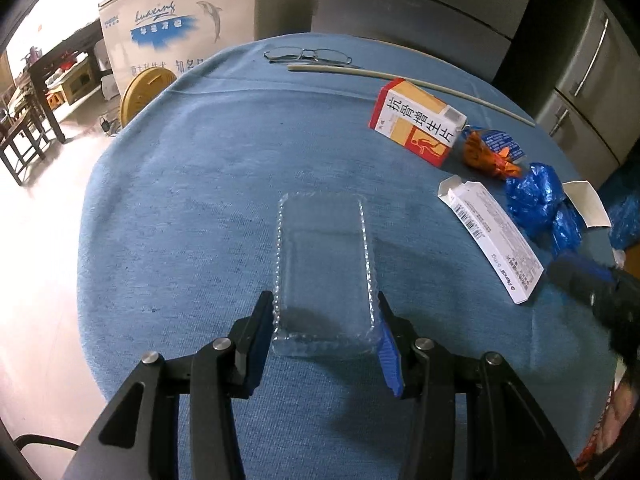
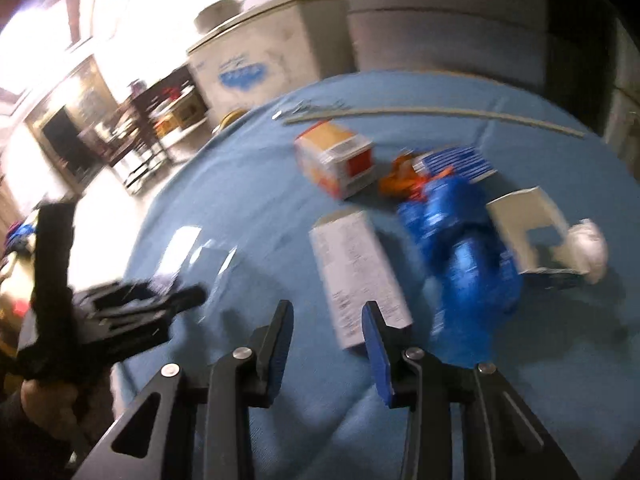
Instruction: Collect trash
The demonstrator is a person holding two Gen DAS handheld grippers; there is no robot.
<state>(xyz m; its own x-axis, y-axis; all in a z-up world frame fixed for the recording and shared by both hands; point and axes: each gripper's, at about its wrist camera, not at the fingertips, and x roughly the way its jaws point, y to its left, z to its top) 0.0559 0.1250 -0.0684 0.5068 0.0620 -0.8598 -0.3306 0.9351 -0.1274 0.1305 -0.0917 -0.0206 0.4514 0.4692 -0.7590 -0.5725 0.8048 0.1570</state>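
Observation:
A clear plastic tray lies on the blue-clothed table. My left gripper is shut on its near end, one pad against each long side. In the blurred right wrist view my right gripper stands open over the cloth with nothing between its pads. A long white carton lies just past its right finger. Beyond the carton are a crumpled blue plastic bag, an orange wrapper and a red-and-orange medicine box. The left gripper shows at the left of that view.
A torn white carton and a white wad lie at the right. Spectacles and a long pale stick rest near the table's far edge. A chest freezer and a steel fridge stand behind.

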